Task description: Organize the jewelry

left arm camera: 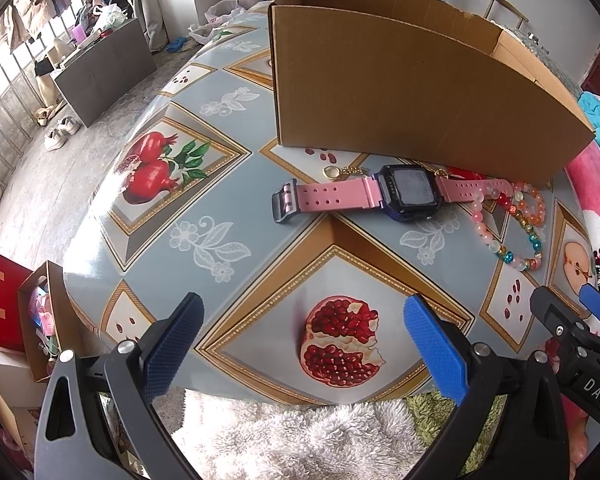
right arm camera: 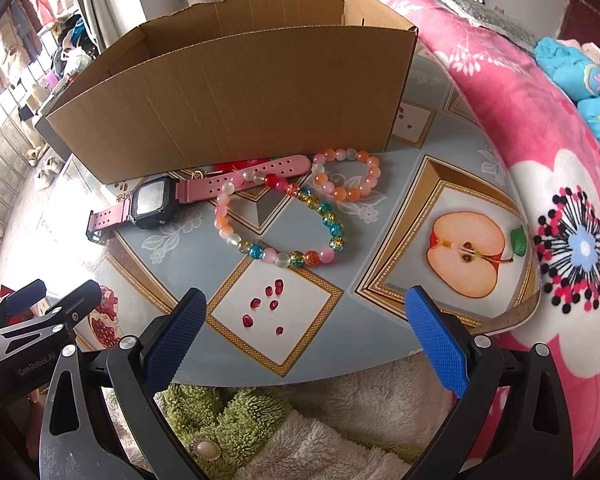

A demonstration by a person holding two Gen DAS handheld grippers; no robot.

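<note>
A pink-strapped digital watch point(left arm camera: 384, 196) point(right arm camera: 156, 200) lies flat in front of an open cardboard box point(left arm camera: 412, 92) point(right arm camera: 236, 96). To its right lie a large multicoloured bead bracelet point(right arm camera: 320, 210) point(left arm camera: 534, 240) and a smaller orange-and-pink one point(right arm camera: 350, 192) point(left arm camera: 534, 200). A gold chain with a round pendant point(left arm camera: 334, 171) pokes out behind the watch strap. My left gripper point(left arm camera: 304, 346) hangs open over the table's near edge, well short of the watch. My right gripper point(right arm camera: 306, 338) is open too, near the front edge, below the bracelets. Both hold nothing.
The round table point(left arm camera: 204, 208) point(right arm camera: 384, 312) wears a fruit-print cloth. A pink flowered blanket point(right arm camera: 540, 160) crowds its right side. A fluffy white and green garment point(right arm camera: 260, 424) lies below the near edge. Paper bags point(left arm camera: 24, 312) stand on the floor at left.
</note>
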